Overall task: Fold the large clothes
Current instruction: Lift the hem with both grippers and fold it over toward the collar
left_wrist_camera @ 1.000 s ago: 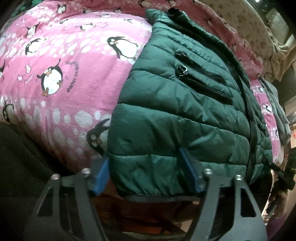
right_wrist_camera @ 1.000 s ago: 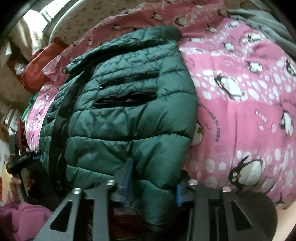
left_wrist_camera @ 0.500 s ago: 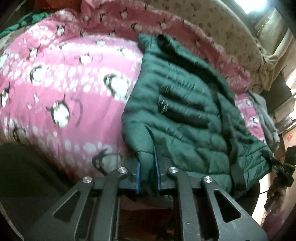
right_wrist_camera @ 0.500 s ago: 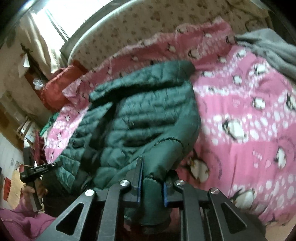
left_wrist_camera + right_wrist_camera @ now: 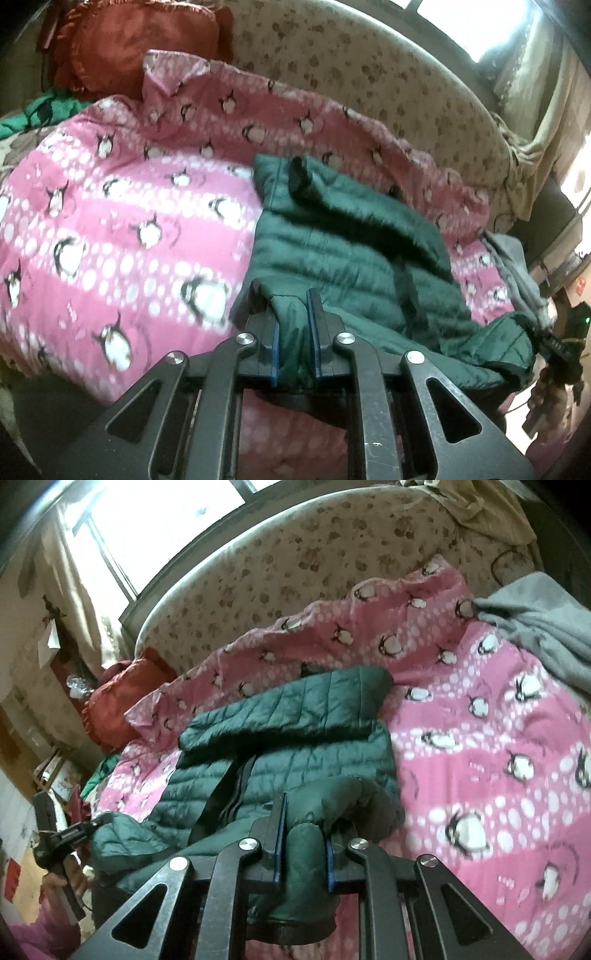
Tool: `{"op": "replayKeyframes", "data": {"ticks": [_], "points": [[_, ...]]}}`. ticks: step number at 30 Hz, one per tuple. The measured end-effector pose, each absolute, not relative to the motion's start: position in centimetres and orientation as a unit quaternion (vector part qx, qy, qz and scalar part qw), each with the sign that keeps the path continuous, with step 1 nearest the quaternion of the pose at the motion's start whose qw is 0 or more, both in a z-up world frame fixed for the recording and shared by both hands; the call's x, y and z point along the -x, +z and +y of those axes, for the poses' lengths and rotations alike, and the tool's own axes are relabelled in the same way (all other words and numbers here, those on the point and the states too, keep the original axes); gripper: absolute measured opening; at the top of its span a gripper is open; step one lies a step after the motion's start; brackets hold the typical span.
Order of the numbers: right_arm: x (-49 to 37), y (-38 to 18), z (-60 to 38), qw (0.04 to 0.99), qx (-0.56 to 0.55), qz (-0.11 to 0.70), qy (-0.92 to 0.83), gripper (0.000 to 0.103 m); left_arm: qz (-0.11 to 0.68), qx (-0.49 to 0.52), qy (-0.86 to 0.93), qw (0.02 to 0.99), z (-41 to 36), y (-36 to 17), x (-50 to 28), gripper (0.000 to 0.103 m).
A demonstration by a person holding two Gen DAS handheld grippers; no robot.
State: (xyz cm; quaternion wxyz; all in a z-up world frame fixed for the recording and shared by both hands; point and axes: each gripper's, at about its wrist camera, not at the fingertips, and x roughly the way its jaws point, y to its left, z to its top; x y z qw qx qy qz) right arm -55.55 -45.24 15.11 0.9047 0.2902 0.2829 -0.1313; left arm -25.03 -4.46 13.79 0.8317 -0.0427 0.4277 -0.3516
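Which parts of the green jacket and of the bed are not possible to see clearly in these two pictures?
- Left wrist view: the jacket hem inside the left gripper is hidden by its fingers.
- Right wrist view: the hem below the right gripper is covered by the gripper frame.
- Both views: the underside of the jacket lies hidden against the penguin blanket.
- Left wrist view: the grey cloth is cut off near the picture edge.

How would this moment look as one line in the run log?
step: lifting hem | left gripper: shut on jacket | right gripper: shut on jacket | surface: pink blanket
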Motion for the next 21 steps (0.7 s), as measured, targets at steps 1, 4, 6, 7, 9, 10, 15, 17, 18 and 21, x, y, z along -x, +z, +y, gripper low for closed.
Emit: {"op": "replayKeyframes", "data": {"ticks": [1,4,6,7,9,10,15,17,18,21], "points": [[55.0,15.3,-45.6,0.905,-0.287,0.283,-0.133,0.015,0.426,0.046,-0.349,0.833,-4.9,14.0,24.6,0.012],[53.6,15.7,-46.8,0.907,-0.284,0.279,-0.139,0.015,0.415,0.046,-0.342,0.842,-6.4,14.8,23.3,0.012],[52.7,16.1,-47.4,0.908,-0.279,0.278,-0.145,0.015,0.409,0.043,-0.339,0.846,-7.3,15.3,22.7,0.012],[52.2,16.2,-47.8,0.908,-0.277,0.278,-0.148,0.015,0.405,0.041,-0.338,0.849,-7.9,15.6,22.1,0.012],[51.3,16.3,-48.5,0.908,-0.275,0.277,-0.153,0.015,0.401,0.042,-0.335,0.852,-8.9,16.1,21.4,0.012],[50.9,16.3,-48.9,0.907,-0.275,0.278,-0.155,0.015,0.397,0.04,-0.334,0.854,-9.4,16.3,21.0,0.012],[48.6,16.1,-50.7,0.904,-0.273,0.284,-0.167,0.015,0.384,0.034,-0.327,0.863,-11.5,17.1,19.5,0.012],[47.8,16.1,-51.4,0.902,-0.273,0.288,-0.171,0.015,0.381,0.032,-0.324,0.865,-12.1,17.2,19.0,0.012],[47.4,16.1,-51.6,0.901,-0.272,0.29,-0.172,0.015,0.379,0.03,-0.323,0.867,-12.6,17.3,18.6,0.012],[46.4,16.1,-52.3,0.9,-0.267,0.295,-0.177,0.015,0.378,0.023,-0.318,0.869,-13.8,17.5,17.7,0.012]]}}
